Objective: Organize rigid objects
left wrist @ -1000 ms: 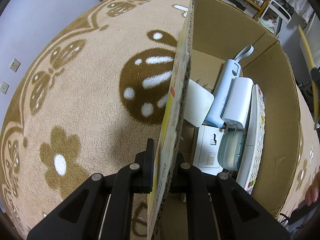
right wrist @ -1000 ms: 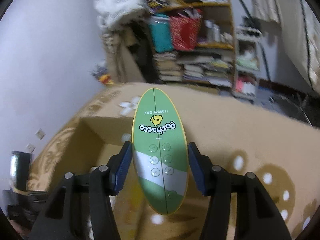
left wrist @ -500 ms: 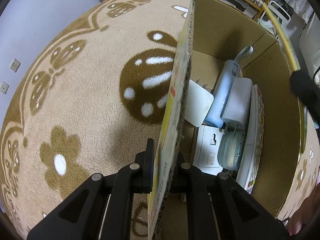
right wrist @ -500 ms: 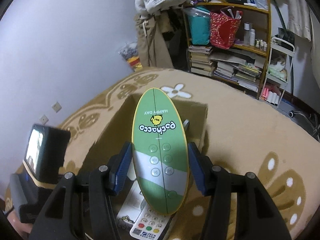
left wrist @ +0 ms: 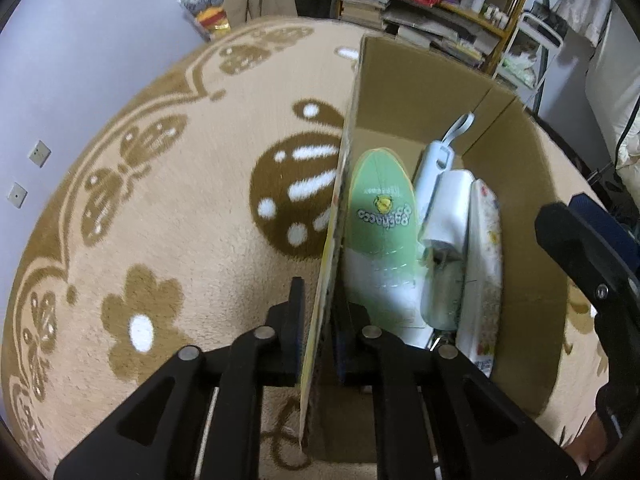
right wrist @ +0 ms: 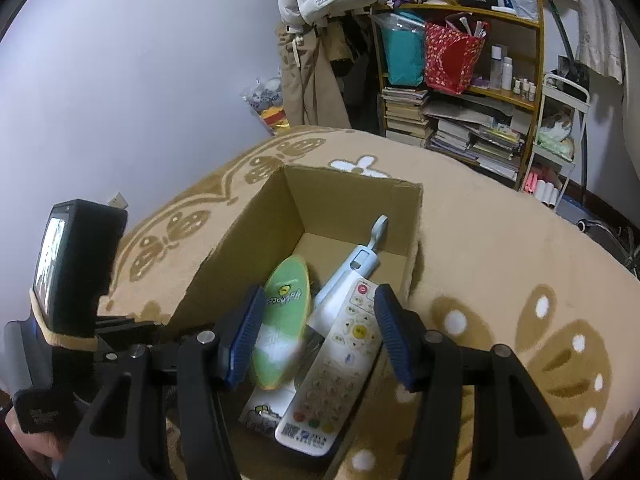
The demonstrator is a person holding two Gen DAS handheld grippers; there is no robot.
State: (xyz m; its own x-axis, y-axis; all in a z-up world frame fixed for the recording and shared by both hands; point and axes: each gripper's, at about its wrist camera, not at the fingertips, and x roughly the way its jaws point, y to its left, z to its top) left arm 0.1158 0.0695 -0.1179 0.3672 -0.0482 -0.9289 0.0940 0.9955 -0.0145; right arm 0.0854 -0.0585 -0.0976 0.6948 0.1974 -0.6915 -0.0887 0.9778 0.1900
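A green oval Pochacco board (left wrist: pixel 380 232) lies inside the cardboard box (left wrist: pixel 420 92), leaning near its left wall; it also shows in the right wrist view (right wrist: pixel 282 320). My left gripper (left wrist: pixel 318 332) is shut on the box's left wall (left wrist: pixel 332 248). My right gripper (right wrist: pixel 316 336) is open and empty above the box (right wrist: pixel 352 196). Beside the board lie a white remote (right wrist: pixel 340 360), a pale blue handled tool (right wrist: pixel 356 264) and a white flat item (right wrist: pixel 266 412).
The box stands on a beige rug with brown flower patterns (left wrist: pixel 160 200). A shelf with books and bags (right wrist: pixel 460 92) and hanging clothes (right wrist: pixel 308 60) stand at the back. The left gripper's body and screen (right wrist: pixel 68 264) are at the left.
My right gripper has opened and let go of the green board, which now lies in the box. The left gripper still clamps the box wall.
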